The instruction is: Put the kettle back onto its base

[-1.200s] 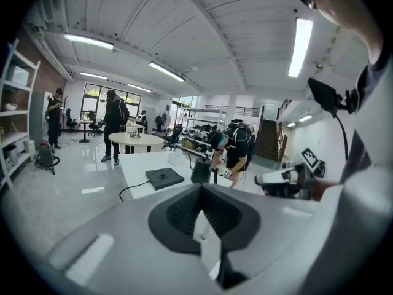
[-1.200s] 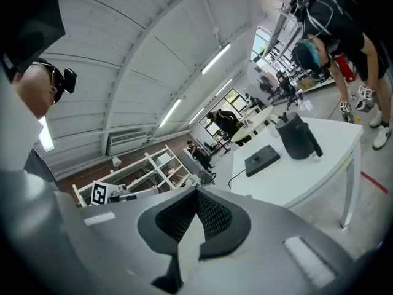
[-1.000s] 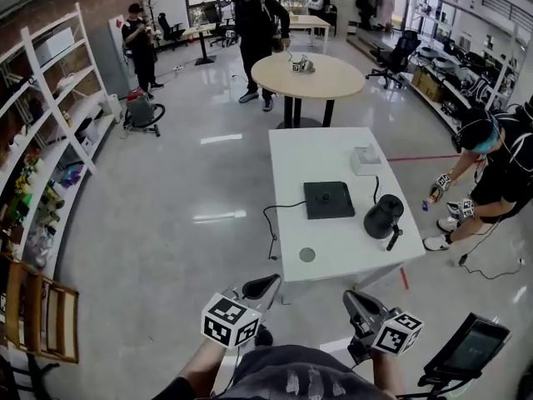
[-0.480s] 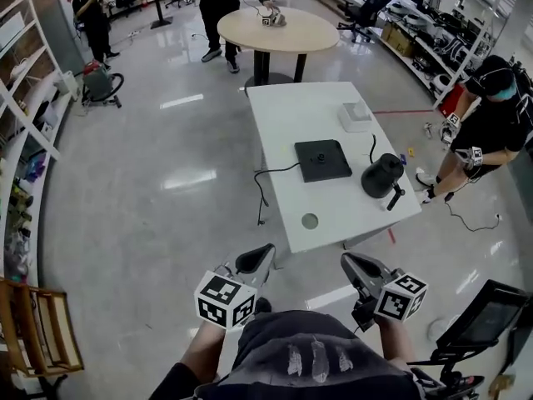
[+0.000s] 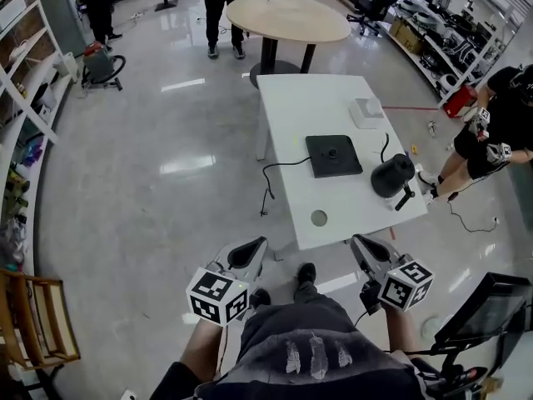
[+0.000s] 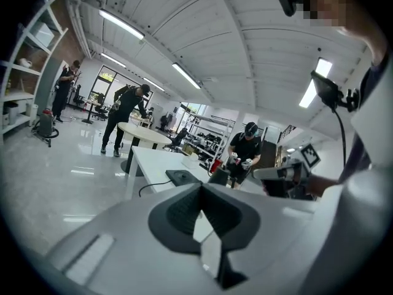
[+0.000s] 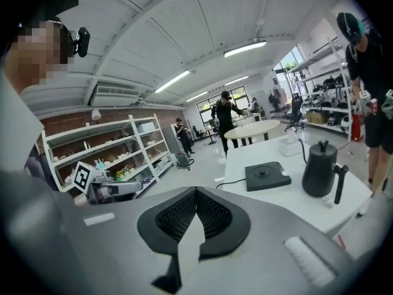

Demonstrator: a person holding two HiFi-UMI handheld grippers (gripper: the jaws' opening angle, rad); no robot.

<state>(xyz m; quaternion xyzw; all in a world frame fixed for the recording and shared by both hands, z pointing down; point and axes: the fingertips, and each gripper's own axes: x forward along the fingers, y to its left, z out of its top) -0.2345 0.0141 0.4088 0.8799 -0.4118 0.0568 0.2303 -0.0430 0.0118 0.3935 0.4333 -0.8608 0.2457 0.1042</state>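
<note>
Basically, the approach was judged to be the step in hand; nothing was gripped. The left claw [image 5: 250, 252] and the right claw [image 5: 367, 252] were both seen pressed together and empty. Both were held short of the near edge of the table [image 5: 300, 107], well apart from the task items.

The kettle [image 5: 391, 176] was found upright on the table, just beside the base [image 5: 333, 155] on its right and not on it, near the table's right edge. Its handle [image 5: 405, 198] was pointed toward the near-right corner. The base was laid flat mid-table, with its cable [image 5: 279, 169] run off the left edge. A white box [image 5: 367, 112] was set further back, clear of the path.

How the step was judged best done:
- The right claw was to be used, being nearer the kettle.
- Its jaws were to be spread before the handle was reached, not at it.
- The handle was to be pinched high up, so the body would hang plumb.
- The kettle was to be lifted clear before being carried left, since dragging could shove the base.
- It was to be centred over the centre stud [image 7: 263, 171] and lowered straight.
- The left claw could be kept ready to steady the base.
- Care was needed at the table edge, where an outward nudge could tip the kettle off.
</note>
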